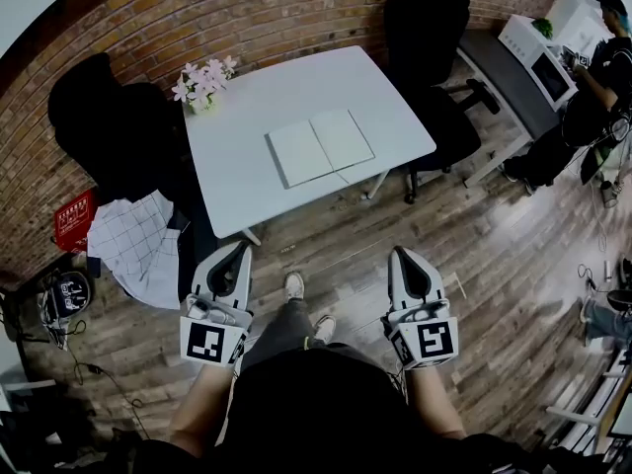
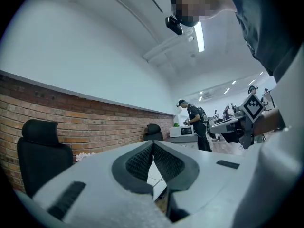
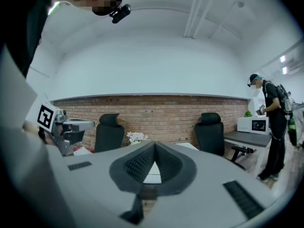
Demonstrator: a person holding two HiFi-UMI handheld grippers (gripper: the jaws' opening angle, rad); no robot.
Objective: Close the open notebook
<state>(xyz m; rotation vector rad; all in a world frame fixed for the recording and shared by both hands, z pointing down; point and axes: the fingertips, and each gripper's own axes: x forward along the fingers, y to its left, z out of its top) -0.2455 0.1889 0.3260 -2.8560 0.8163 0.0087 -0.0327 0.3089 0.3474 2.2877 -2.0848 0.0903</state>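
Note:
The open notebook (image 1: 321, 146) lies flat with blank white pages up, in the middle of the white table (image 1: 237, 166), in the head view. Both grippers are held level over the wooden floor, well short of the table's near edge. My left gripper (image 1: 241, 249) is shut and empty; its ribbed pads (image 2: 142, 163) meet at the tip. My right gripper (image 1: 399, 253) is also shut with nothing between its pads (image 3: 137, 164). In both gripper views only a sliver of white table shows past the jaws.
A pot of pale flowers (image 1: 202, 85) stands at the table's far left corner. Black chairs (image 1: 109, 126) (image 1: 434, 77) flank the table against a brick wall. A checked cloth (image 1: 133, 240) and a red sign (image 1: 74, 220) lie left. A person (image 1: 583, 107) stands by a microwave (image 1: 538, 57).

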